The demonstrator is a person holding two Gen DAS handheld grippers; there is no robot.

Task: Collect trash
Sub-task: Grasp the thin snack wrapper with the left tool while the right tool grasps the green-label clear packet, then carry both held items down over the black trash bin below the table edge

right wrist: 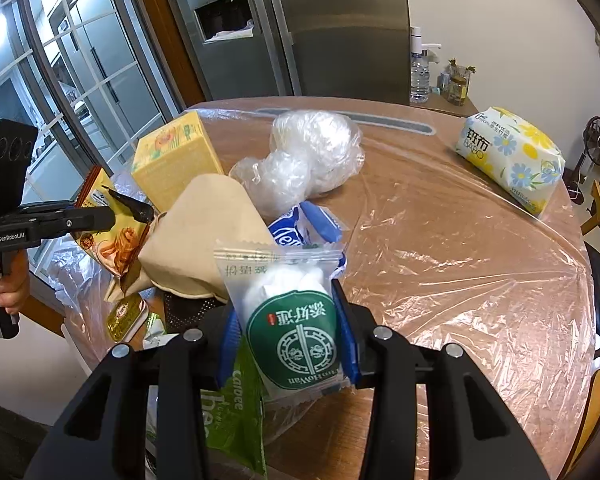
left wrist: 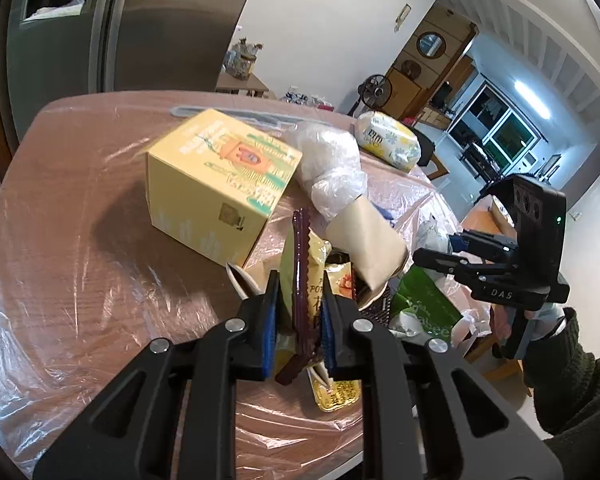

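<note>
1. Beside the yellow box (left wrist: 220, 184), on its near side, the left tool (left wrist: 298, 320) is pinching a snack wrapper (left wrist: 300, 280) by one edge, so most of the wrapper stands free above the pads. A grip that shallow could let the slick film slide out if the tool swings quickly.
2. Nearer the table (right wrist: 440, 240) edge than the yellow box (right wrist: 176, 160), the right tool (right wrist: 288, 340) is pressed onto a clear packet with a green seal (right wrist: 296, 328) holding something white. The packet looks puffy and could squirm sideways or tear under a harder squeeze.
3. Right of the yellow box, the rest of the trash lies heaped: a tan paper wrap (right wrist: 204, 240), a crumpled clear plastic bag (right wrist: 312, 156), a blue-and-white wrapper (right wrist: 300, 224) and a green Calbee bag (right wrist: 228, 412). With both tools full and close together, either load could brush the heap and knock pieces off the table edge.
4. Under everything, the thin plastic sheet (left wrist: 60, 300) covering the table is wrinkled; a low pass could snag it and drag the yellow box along.
5. Far from the yellow box, the tissue pack (right wrist: 512, 160) looks unopened and could wrongly be taken for trash.
</note>
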